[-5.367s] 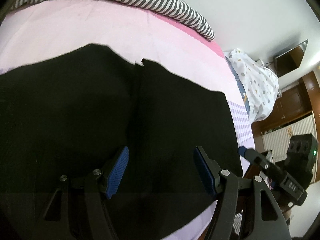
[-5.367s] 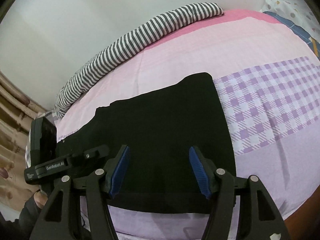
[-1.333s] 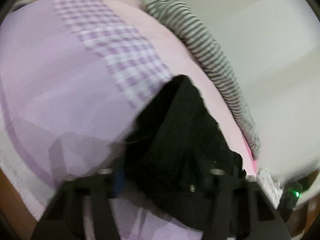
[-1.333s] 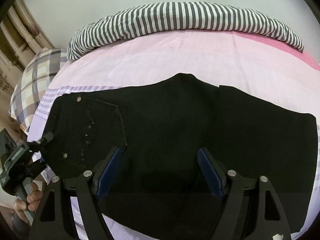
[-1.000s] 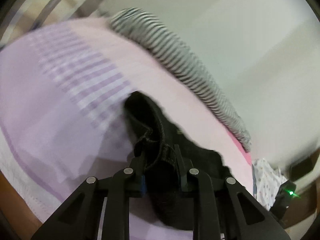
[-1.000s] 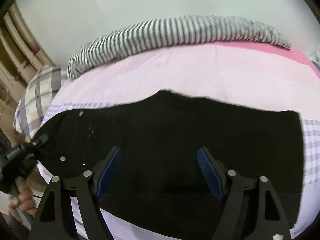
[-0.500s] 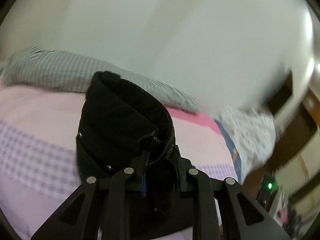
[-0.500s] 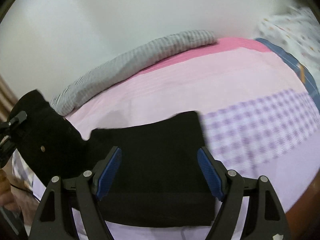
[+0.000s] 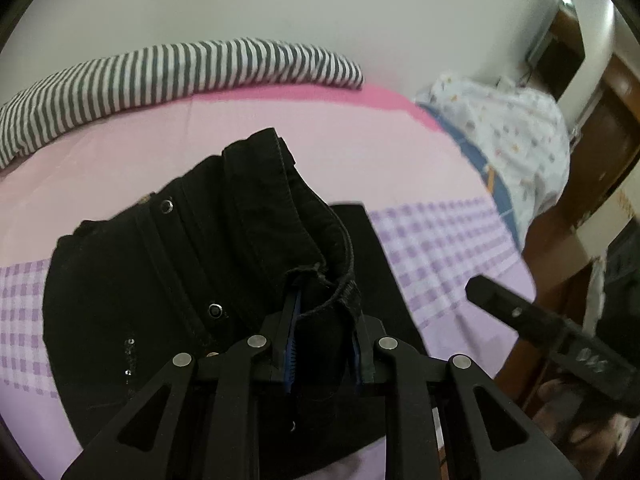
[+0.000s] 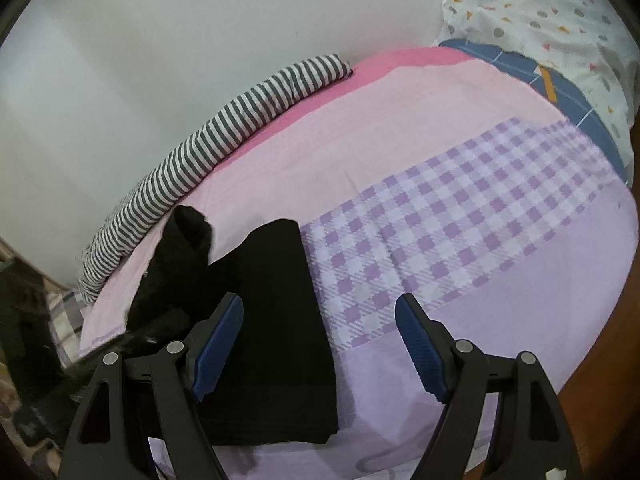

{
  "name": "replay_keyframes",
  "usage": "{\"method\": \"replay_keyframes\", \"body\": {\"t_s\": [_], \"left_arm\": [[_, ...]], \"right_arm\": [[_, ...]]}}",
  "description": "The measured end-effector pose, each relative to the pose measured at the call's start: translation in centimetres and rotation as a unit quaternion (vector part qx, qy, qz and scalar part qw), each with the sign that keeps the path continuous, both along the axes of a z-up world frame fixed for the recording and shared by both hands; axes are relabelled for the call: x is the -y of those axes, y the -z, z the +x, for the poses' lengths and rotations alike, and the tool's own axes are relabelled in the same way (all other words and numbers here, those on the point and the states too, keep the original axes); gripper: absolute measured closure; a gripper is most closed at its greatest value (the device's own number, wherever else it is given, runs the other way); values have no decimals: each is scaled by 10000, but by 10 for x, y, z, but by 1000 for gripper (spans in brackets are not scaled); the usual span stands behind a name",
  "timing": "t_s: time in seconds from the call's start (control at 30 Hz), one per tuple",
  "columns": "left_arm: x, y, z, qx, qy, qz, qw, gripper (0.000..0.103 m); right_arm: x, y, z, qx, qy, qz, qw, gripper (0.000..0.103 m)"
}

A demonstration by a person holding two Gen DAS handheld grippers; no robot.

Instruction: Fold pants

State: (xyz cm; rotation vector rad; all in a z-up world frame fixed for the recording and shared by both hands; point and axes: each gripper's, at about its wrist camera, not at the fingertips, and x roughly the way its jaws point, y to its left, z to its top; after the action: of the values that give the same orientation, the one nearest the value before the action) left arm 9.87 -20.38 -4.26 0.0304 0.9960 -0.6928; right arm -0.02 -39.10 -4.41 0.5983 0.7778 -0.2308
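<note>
The black denim pants (image 9: 168, 272) lay near the pink-and-lilac bed's (image 10: 500, 264) front edge; the left gripper (image 9: 324, 344) clamped their waistband, tilted down, while the right gripper (image 10: 320, 344) hovered apart.

Two wrist fisheyes, each looking forward and down along its own fingers at the bed (image 9: 400, 148). Left view sits very close: black pants (image 9: 168, 264) fill the lower middle, wall beyond, wardrobe at far right. Right view sits a bit further off, angled across the bed (image 10: 500, 240) toward the wall, pants (image 10: 276, 312) at lower left. Both share the pants, pink and checked sheet, striped roll (image 9: 168, 68) (image 10: 240, 124) along the wall and dotted bedding (image 9: 516, 136) (image 10: 560, 12). Right tool's body (image 9: 540, 332) shows at the left view's right edge.
</note>
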Motion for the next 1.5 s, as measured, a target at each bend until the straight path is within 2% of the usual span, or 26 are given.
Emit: {"method": "replay_keyframes", "body": {"t_s": [0.07,0.17,0.3,0.37,0.47,0.53,0.7,0.87,0.97,1.17,1.27,1.4,1.43,1.47,1.5], "left_arm": [[4,4,-4,41,59,107,9999,79],[4,-2,-10,47,226,131,9996,71],[-17,-18,-24,-43,561,-262,9981,67],[-35,-29,-33,119,581,-408,9974,64],[-63,-32,-39,343,344,-317,9983,51],[-76,-25,-37,359,219,-148,9990,51],[-105,4,-25,-108,-258,102,9996,51],[-108,23,-34,-208,-2,367,9991,51],[-107,28,-42,-198,175,455,9986,51],[-114,39,-42,-455,130,272,9985,51],[-115,40,-41,-466,125,255,9985,51],[-113,42,-41,-476,118,274,9984,51],[-113,43,-42,-472,117,271,9984,51],[-114,43,-42,-472,122,263,9985,51],[-112,43,-42,-471,122,267,9985,51]], "right_arm": [[-2,2,2,-25,-68,26,10000,27],[-5,2,3,-37,-170,-20,9998,26],[-7,3,5,-26,-280,56,9996,27],[-9,5,6,-12,-365,87,9993,27],[-17,8,12,-30,-689,271,9973,27],[-23,12,18,-49,-995,499,9938,27],[-30,26,36,-229,-1534,972,9831,33],[-19,37,49,-429,-1721,1207,9767,33],[-14,44,61,-541,-2030,1407,9675,33],[-7,55,97,-461,-2410,1568,9567,35],[-4,55,117,-402,-2707,1696,9468,26],[-11,54,135,-434,-3022,1721,9366,24],[-12,54,135,-448,-3096,1709,9343,25],[-15,54,137,-462,-3231,1823,9275,37],[-20,60,137,-531,-3442,2190,9114,45]]}}
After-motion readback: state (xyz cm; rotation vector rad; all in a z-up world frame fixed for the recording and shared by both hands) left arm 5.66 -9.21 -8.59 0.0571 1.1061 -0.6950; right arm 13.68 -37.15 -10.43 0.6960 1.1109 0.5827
